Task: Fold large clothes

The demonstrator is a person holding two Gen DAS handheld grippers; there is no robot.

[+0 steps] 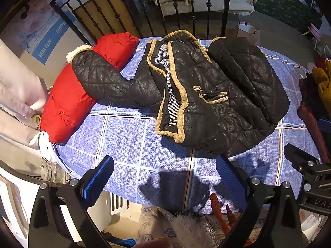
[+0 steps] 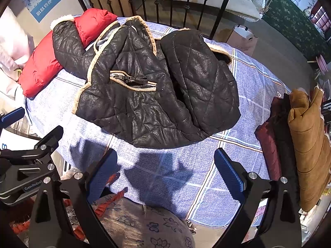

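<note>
A black quilted jacket (image 1: 206, 95) with tan fleece trim was seen spread across the middle of the left wrist view, on a table covered by a blue checked cloth (image 1: 134, 155). One sleeve (image 1: 99, 76) was stretched toward the upper left of the frame and laid over a red padded garment (image 1: 64, 103) at the table's left edge. The other sleeve (image 1: 254, 76) was folded over the body on the right side. A zipped pocket (image 2: 134, 80) was visible at the centre of the right wrist view.

The left gripper (image 1: 165, 180) was held low in its frame, above the bare cloth near the jacket's hem, its blue pads (image 1: 97, 179) set wide apart and nothing between them. The right gripper (image 2: 165, 173) was likewise held over the cloth, jaws apart and empty. A stack of folded clothes (image 2: 306, 144) was seen at the right edge of that view.
</note>
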